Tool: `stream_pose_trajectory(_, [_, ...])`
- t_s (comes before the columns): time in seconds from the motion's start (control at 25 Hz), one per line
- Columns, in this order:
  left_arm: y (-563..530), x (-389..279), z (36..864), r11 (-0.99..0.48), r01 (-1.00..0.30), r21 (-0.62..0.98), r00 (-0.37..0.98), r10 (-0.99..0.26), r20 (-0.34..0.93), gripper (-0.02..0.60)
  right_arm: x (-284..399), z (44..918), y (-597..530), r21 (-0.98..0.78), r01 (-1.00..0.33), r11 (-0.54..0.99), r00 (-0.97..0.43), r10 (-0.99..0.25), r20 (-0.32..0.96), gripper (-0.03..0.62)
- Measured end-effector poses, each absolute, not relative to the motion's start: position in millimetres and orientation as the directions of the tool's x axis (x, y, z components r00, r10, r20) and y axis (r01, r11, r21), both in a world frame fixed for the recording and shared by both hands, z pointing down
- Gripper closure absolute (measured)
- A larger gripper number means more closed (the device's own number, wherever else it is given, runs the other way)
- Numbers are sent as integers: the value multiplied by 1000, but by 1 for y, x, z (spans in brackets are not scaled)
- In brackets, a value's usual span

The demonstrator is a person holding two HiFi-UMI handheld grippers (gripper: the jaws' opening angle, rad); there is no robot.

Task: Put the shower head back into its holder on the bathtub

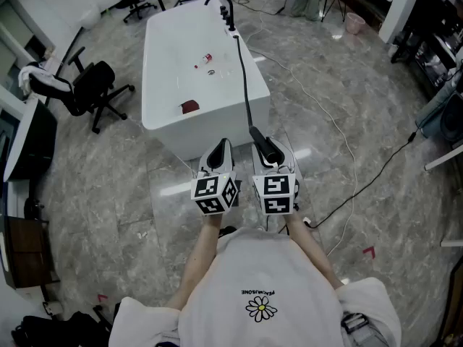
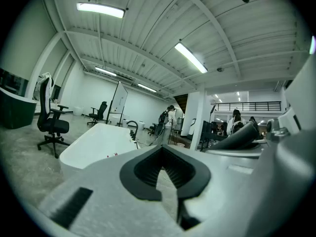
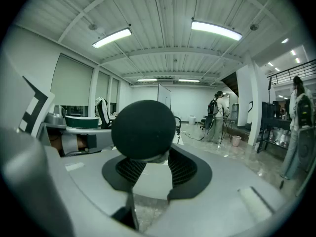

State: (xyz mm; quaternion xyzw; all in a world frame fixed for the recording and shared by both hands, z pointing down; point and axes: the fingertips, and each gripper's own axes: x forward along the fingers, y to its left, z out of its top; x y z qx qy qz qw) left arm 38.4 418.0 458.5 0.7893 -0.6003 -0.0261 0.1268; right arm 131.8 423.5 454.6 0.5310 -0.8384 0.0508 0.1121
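Note:
The white bathtub [image 1: 194, 140] stands straight ahead on the marble floor. At its far right rim sits a black faucet and holder fitting [image 1: 228, 13]. From there a black hose [image 1: 244, 85] runs down to the black shower head [image 1: 264, 147]. My right gripper [image 1: 270, 159] is shut on that shower head, whose round dark end [image 3: 144, 129] fills the space above the pads in the right gripper view. The left gripper [image 1: 220, 149] is beside it, shut and empty, short of the tub. The left gripper view shows the tub [image 2: 94, 147] and the shower head [image 2: 237, 137] at the right.
A black office chair [image 1: 94, 89] stands left of the tub. A black cable [image 1: 362, 186] trails over the floor at the right, near a pink bin [image 1: 354, 22]. Inside the tub lie a dark red thing [image 1: 189, 107] and a small bottle [image 1: 206, 58]. People stand far off.

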Motion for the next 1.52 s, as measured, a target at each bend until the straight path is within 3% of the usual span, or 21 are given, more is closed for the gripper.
stream_pose_trajectory(0.64, [427, 51, 468, -241, -944, 227, 279, -948, 155, 583, 154, 454, 425, -64, -912, 405, -408, -885, 225, 454])
stream_pose_trajectory(1.08, [431, 25, 496, -179, -954, 241, 231, -950, 211, 583, 142, 480, 418, -94, -912, 400, -410, -871, 273, 454])
stream_pose_trajectory(1.52, [336, -33, 513, -144, -950, 278, 211, -950, 228, 583, 86, 486, 322, -69, -905, 419, -420, -862, 283, 455])
